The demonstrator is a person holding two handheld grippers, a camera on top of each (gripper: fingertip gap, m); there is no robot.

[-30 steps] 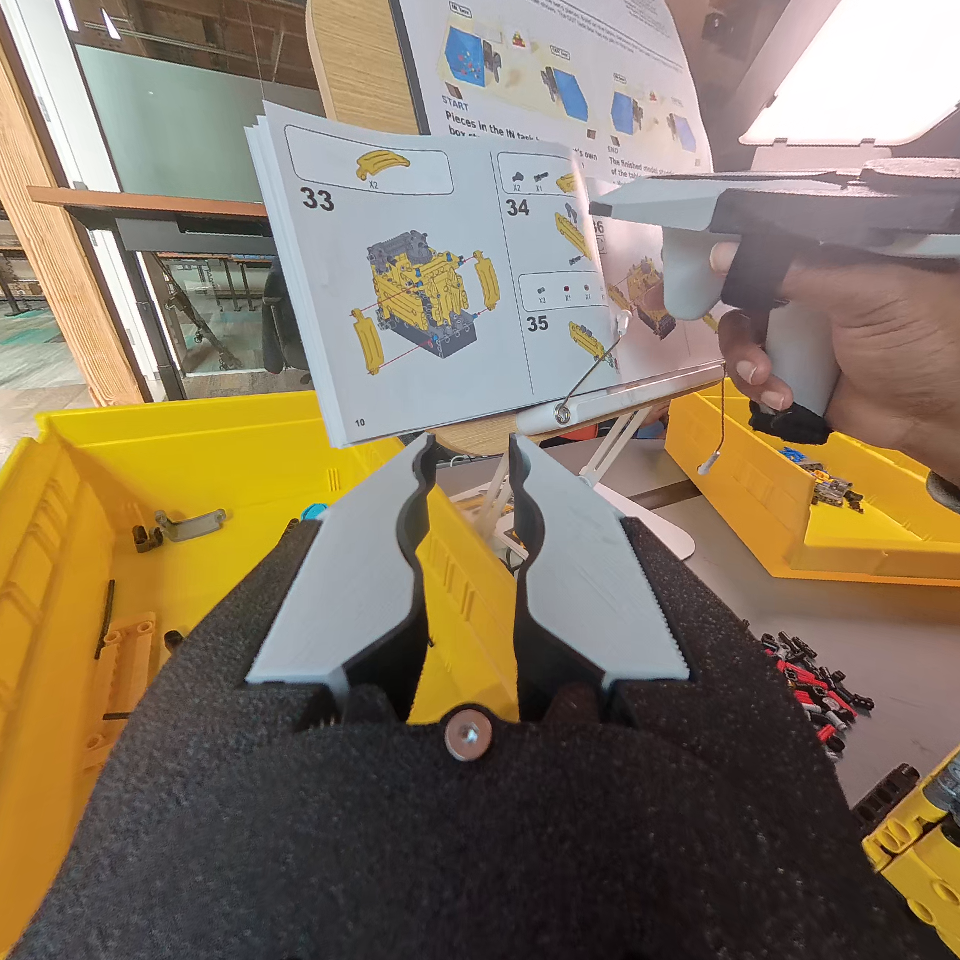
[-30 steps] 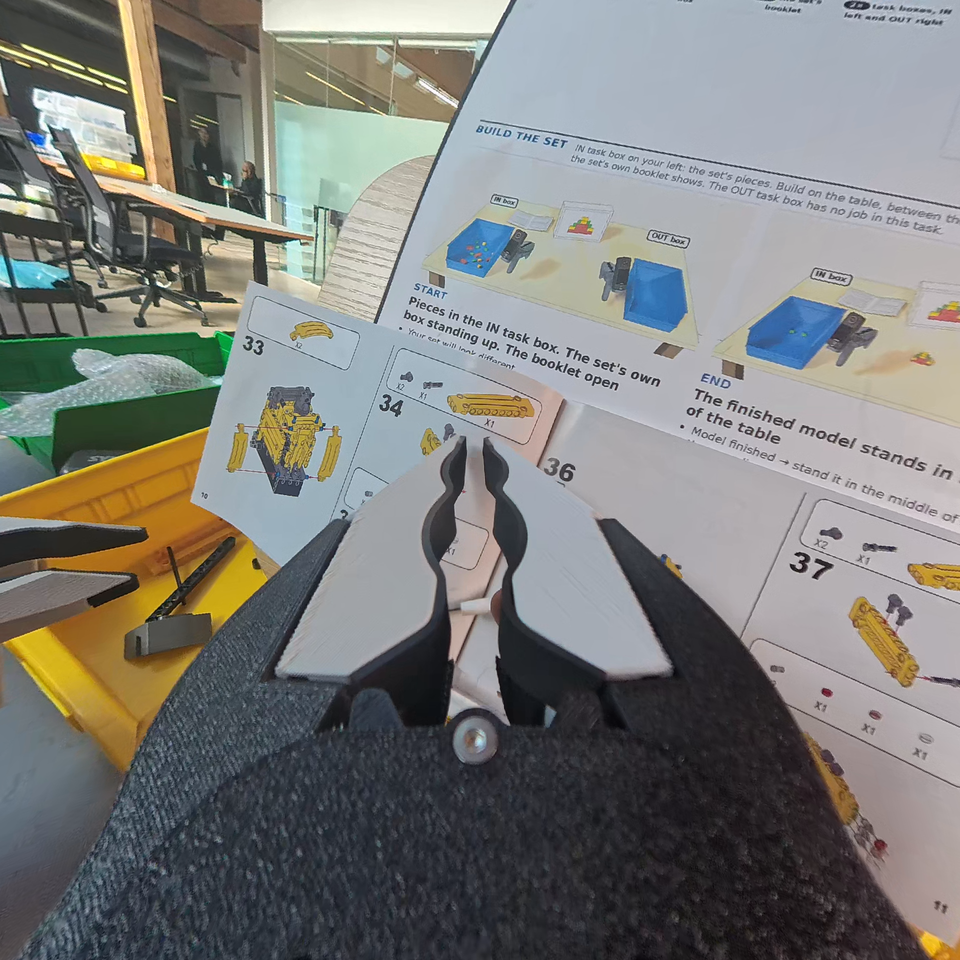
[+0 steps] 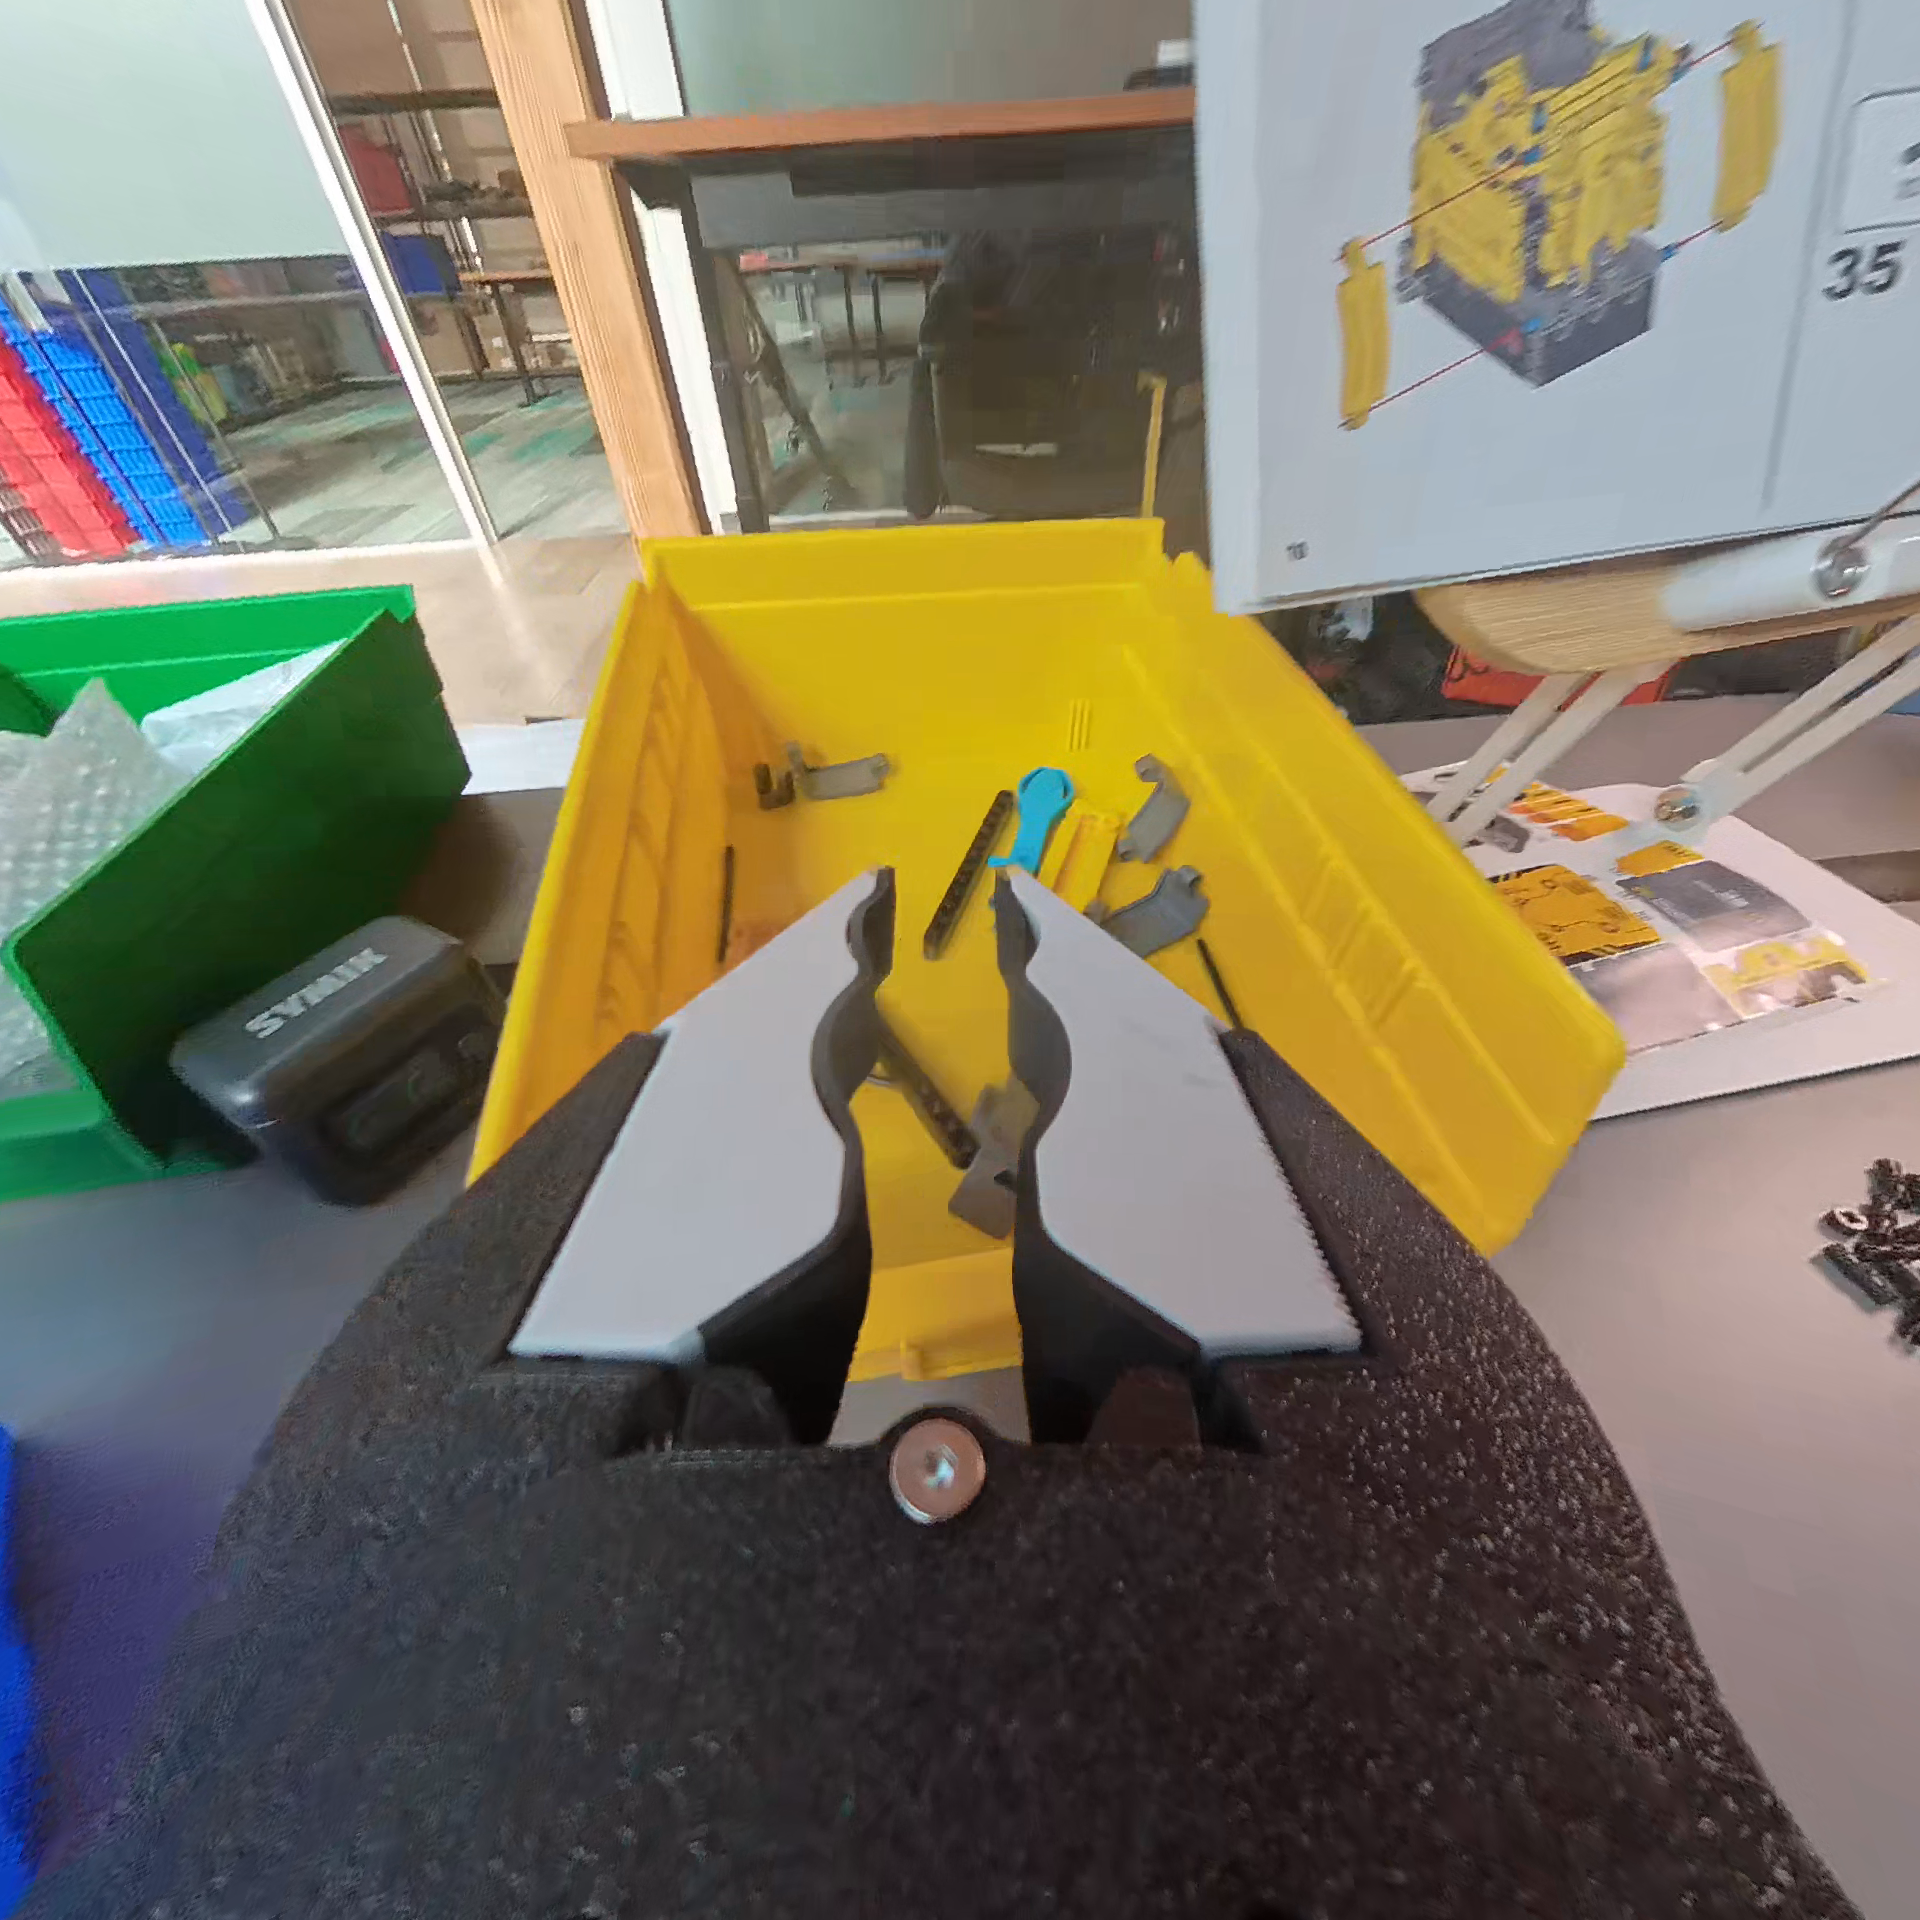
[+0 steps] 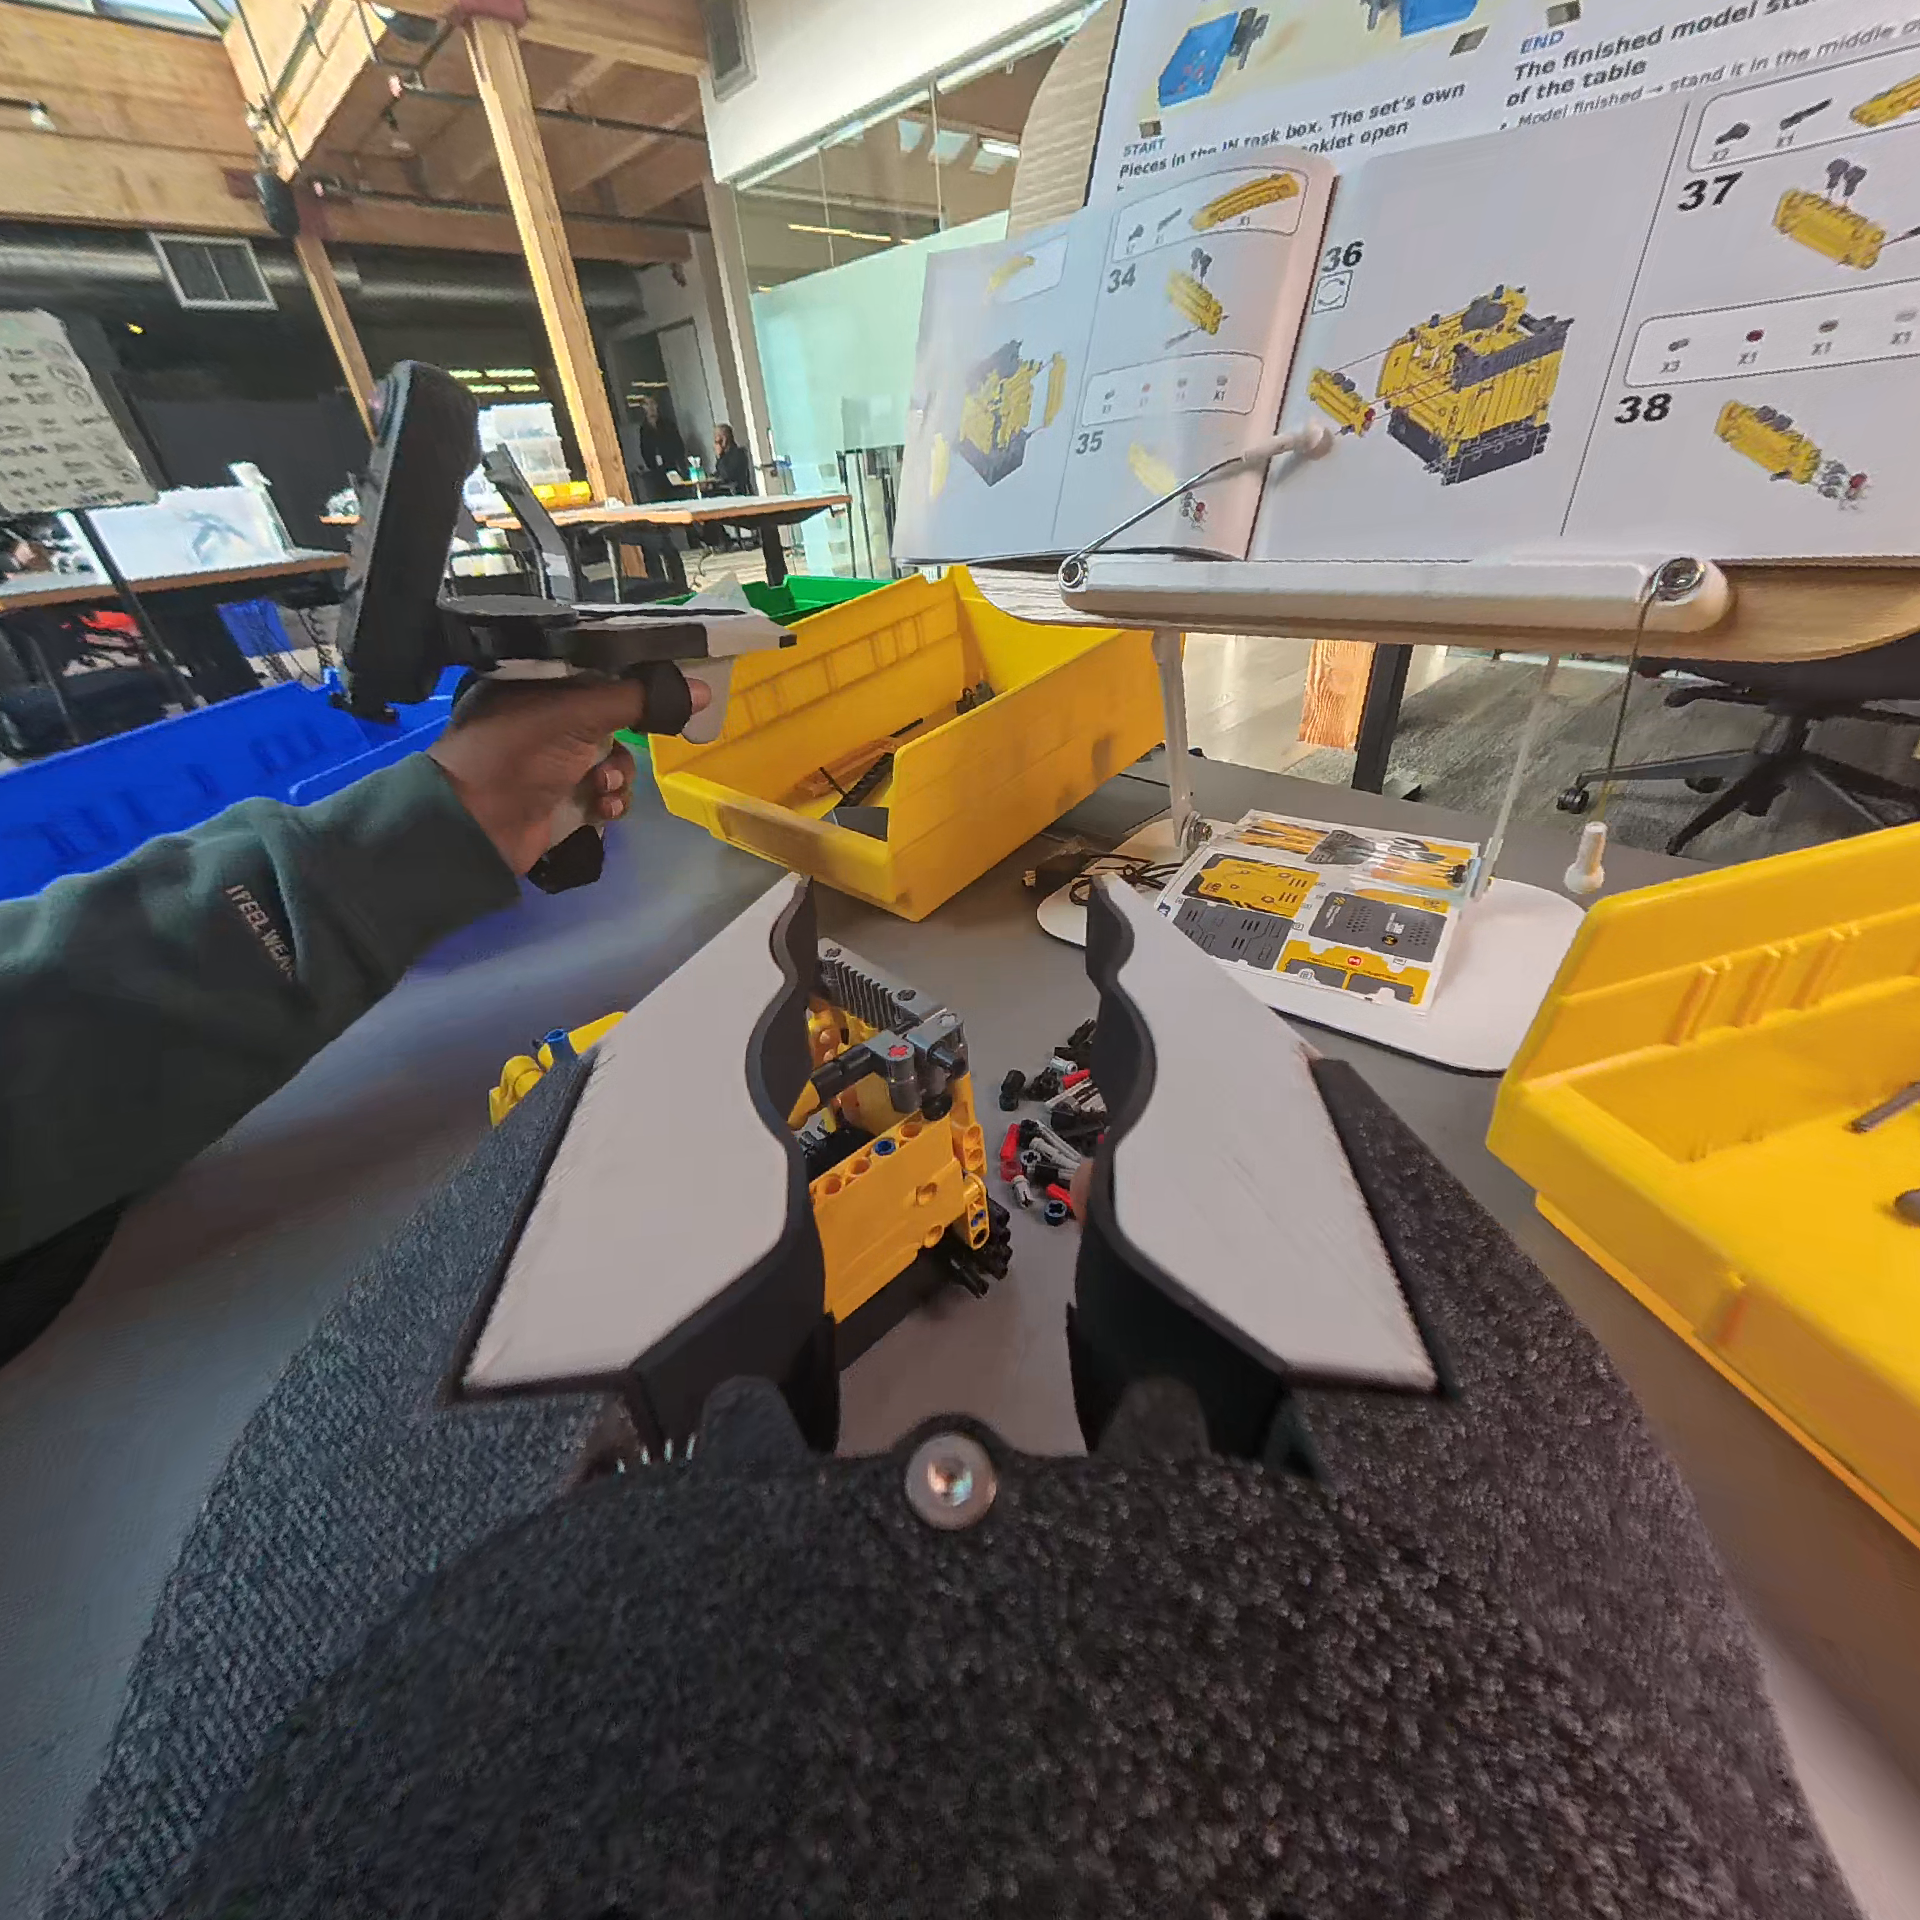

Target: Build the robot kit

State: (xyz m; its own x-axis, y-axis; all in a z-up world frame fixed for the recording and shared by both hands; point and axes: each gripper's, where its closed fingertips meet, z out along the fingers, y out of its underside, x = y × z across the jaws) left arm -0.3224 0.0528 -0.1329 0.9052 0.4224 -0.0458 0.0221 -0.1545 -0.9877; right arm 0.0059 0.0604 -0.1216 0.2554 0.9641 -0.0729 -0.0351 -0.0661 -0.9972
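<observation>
Grippers hover over a grey worktable strewn with building-set parts. From the left wrist view, the left gripper [image 3: 940, 904] hangs above a tilted yellow parts bin [image 3: 1382, 935], its jaws parted by a narrow gap and gripping nothing. Inside the bin lie a black holed beam [image 3: 968, 875] just ahead of the fingertips, a blue tool [image 3: 1032, 816] beside it, several grey angled pieces [image 3: 1155, 821], and a second grey piece [image 3: 995, 1158] seen between the fingers. A green bin [image 3: 260, 831] with bubble wrap stands to the left of the yellow one, a small black case [image 3: 343, 1060] resting against its front. A loose heap of black pins [image 3: 1881, 1257] lies at the right edge of the table.

From the right wrist view, the right gripper [image 4: 948, 904] is spread wide and empty, poised above a partly built yellow model [image 4: 894, 1132], which sits on the table just beside a scatter of red, black and grey connector pins [image 4: 1049, 1132]. An open instruction booklet [image 4: 1403, 364] stands on a white book stand [image 4: 1351, 603] behind, a sticker sheet [image 4: 1320, 925] on its base. Another yellow bin [image 4: 1714, 1122] sits to the right. A person's hand [image 4: 540, 769], in a dark green sleeve [image 4: 208, 987], grips the other tool's handle near the first bin
</observation>
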